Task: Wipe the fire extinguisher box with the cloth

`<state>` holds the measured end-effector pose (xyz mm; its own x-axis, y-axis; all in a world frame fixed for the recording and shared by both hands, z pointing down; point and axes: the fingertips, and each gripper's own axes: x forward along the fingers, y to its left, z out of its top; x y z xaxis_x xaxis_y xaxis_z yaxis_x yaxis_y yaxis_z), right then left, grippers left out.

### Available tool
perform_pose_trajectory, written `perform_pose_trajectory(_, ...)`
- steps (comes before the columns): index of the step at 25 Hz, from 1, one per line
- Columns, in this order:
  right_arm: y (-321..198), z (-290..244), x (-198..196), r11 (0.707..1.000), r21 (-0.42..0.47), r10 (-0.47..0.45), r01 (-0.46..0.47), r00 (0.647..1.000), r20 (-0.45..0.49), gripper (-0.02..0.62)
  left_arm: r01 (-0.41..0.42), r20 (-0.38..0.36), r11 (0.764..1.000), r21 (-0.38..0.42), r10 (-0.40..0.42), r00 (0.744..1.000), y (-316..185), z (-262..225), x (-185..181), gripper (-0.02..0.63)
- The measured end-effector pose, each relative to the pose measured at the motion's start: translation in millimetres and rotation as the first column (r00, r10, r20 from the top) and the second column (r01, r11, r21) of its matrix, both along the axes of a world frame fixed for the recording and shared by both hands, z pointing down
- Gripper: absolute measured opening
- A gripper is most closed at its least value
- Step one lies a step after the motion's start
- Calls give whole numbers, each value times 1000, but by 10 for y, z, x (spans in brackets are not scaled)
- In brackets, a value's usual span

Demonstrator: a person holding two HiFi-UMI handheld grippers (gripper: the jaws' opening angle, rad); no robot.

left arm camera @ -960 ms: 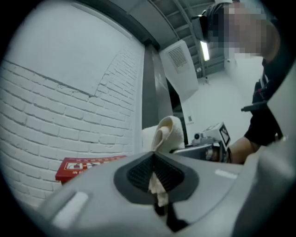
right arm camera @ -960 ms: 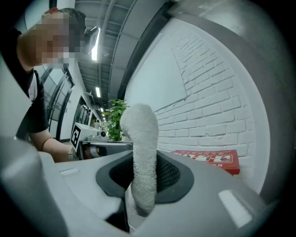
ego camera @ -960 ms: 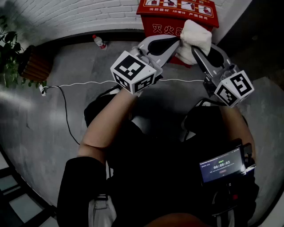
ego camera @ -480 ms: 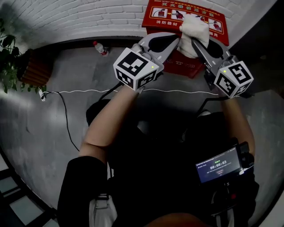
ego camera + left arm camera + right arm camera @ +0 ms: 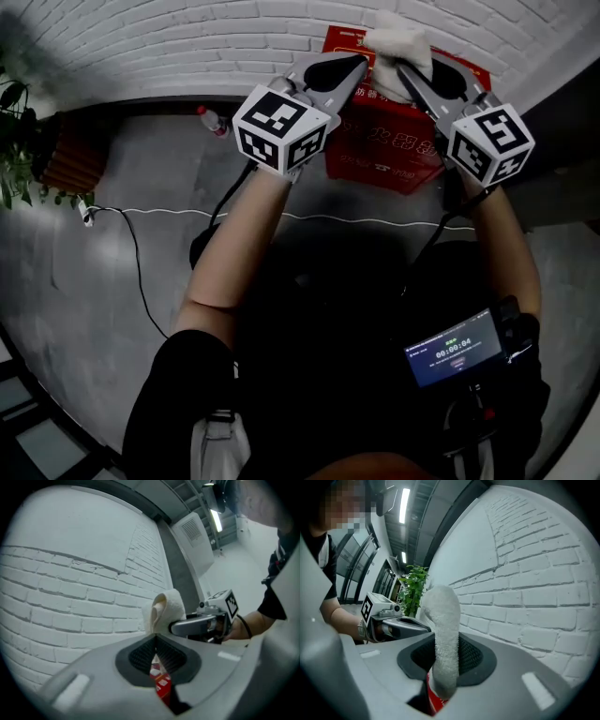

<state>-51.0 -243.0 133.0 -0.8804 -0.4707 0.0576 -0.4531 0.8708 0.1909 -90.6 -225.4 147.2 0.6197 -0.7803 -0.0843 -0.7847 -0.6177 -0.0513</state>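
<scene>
Your left gripper (image 5: 359, 64), upper centre of the head view, is closed, its tips seemingly nipping an edge of the cloth (image 5: 398, 42). Your right gripper (image 5: 405, 70) clamps the bunched cloth, which stands out along those jaws, long axis pointing away toward the brick wall (image 5: 187, 37). The cloth sits at the top edge of the red box (image 5: 384, 141), whose printed front faces you. Wiping looks barely begun, with the whole front left.

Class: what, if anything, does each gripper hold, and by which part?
The right gripper grips the white cloth near one end; the left gripper is shut on nothing.
</scene>
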Motion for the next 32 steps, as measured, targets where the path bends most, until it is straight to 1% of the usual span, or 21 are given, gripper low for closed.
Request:
perform_pose_trajectory(2, -187, -41, -139, 999, 31, 17, -16, 999, -52, 100, 40, 23, 999, -7, -40, 999, -201, -51, -155, 0)
perform_pose_trajectory(4, -403, -17, -290, 999, 26, 35, -32, 992, -119, 100, 75, 45, 997, -21, -74, 996, -405, -89, -308, 0)
perform_pose_trajectory(5, -498, 21, -373, 1000, -5, 30, -31, 989, -148, 100, 89, 51, 996, -31, -88, 995, -496, -94, -382, 0)
perform_pose_trajectory(7, -629, 127, -555, 994, -111, -14, -7, 983, -181, 100, 118, 51, 992, -50, -115, 992, -631, -63, -529, 0)
perform_pose_trajectory(9, -715, 248, -736, 974, -226, -67, 24, 981, -184, 100, 147, 43, 987, -65, -145, 989, -713, 18, -676, 0)
perform_pose_trajectory(10, -764, 304, -816, 963, -267, -84, 32, 979, -186, 100, 161, 37, 984, -73, -158, 987, -751, 60, -745, 0)
perform_pose_trajectory(12, -894, 408, -939, 951, -307, -93, 25, 974, -209, 100, 173, 23, 981, -88, -172, 985, -822, 100, -836, 0)
perform_pose_trajectory(15, -1072, 623, -1036, 941, -338, -89, -11, 956, -281, 100, 172, 18, 980, -99, -171, 985, -869, 141, -856, 0)
perform_pose_trajectory(17, -1159, 769, -1072, 943, -330, -90, -36, 930, -357, 100, 184, 36, 977, -109, -181, 983, -899, 200, -867, 0)
perform_pose_trajectory(20, -1247, 908, -1065, 965, -254, -70, -64, 871, -486, 98, 196, 74, 973, -122, -188, 979, -941, 276, -839, 1)
perform_pose_trajectory(22, -1271, 954, -1045, 976, -203, -51, -73, 837, -546, 98, 198, 101, 972, -126, -186, 977, -958, 317, -800, 0)
perform_pose_trajectory(24, -1280, 992, -1030, 983, -168, -38, -74, 813, -581, 97, 199, 117, 971, -130, -185, 976, -975, 349, -771, 0)
perform_pose_trajectory(26, -1291, 1028, -1004, 986, -146, -27, -77, 798, -602, 95, 202, 126, 969, -139, -185, 975, -987, 378, -754, 1)
perform_pose_trajectory(28, -1312, 1050, -952, 987, -137, -16, -86, 791, -612, 92, 207, 139, 967, -149, -187, 972, -993, 405, -737, 0)
perform_pose_trajectory(32, -1356, 1061, -774, 981, -161, -13, -109, 788, -615, 91, 207, 170, 965, -163, -179, 969, -1002, 421, -636, 0)
